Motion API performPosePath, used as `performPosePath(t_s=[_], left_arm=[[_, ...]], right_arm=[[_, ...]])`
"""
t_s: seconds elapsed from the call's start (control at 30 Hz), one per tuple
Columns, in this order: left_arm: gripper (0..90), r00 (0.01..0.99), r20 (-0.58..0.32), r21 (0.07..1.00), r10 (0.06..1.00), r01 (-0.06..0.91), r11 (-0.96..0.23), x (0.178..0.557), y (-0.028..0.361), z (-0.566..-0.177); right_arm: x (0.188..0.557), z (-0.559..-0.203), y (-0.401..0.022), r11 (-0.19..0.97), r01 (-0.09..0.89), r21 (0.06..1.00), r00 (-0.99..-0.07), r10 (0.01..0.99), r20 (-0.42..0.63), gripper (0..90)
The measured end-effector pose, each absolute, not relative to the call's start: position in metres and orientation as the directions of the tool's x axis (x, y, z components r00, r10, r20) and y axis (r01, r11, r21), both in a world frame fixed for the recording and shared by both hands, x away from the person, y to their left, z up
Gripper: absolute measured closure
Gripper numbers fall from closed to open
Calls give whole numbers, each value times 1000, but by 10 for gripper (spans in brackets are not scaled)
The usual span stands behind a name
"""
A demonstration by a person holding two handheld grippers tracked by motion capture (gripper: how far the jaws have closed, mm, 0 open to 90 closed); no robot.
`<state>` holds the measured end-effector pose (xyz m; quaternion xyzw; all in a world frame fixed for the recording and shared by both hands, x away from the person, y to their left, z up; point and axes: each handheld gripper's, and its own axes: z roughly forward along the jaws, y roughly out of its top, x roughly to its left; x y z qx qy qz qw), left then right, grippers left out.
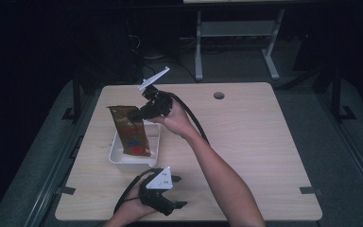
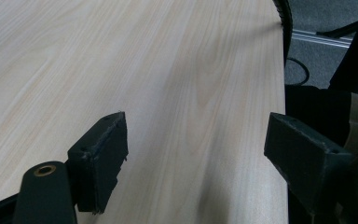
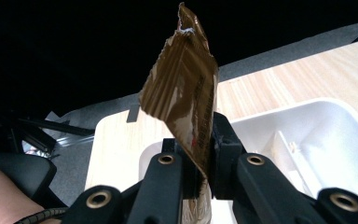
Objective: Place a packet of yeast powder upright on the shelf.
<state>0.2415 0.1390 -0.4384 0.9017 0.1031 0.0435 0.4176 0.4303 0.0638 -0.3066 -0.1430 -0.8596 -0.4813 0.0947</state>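
Note:
A brown foil packet (image 1: 130,130) with red and blue print stands upright over a white plastic tub (image 1: 118,158) left of the table's middle. My right gripper (image 1: 135,115) is shut on the packet's upper part. In the right gripper view the packet (image 3: 186,98) is pinched between the two black jaws, its crumpled top sticking up past them, with the tub (image 3: 307,140) below. My left gripper (image 1: 178,191) rests near the table's front edge, open, with nothing between its fingers (image 2: 103,154).
The light wood table (image 1: 246,137) has a round cable hole (image 1: 219,95) at the back. A black cable trails from the right gripper along the forearm. Beyond the table stand dark floor and a grey desk frame (image 1: 236,33).

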Motion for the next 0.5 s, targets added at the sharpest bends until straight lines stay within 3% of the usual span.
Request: performPosePath(t_s=[0.5], left_arm=[[209, 973, -4, 762, 231, 153, -630, 243, 140, -439]], right_arm=[[429, -329, 70, 512, 357, 782, -933, 150, 328, 834]])
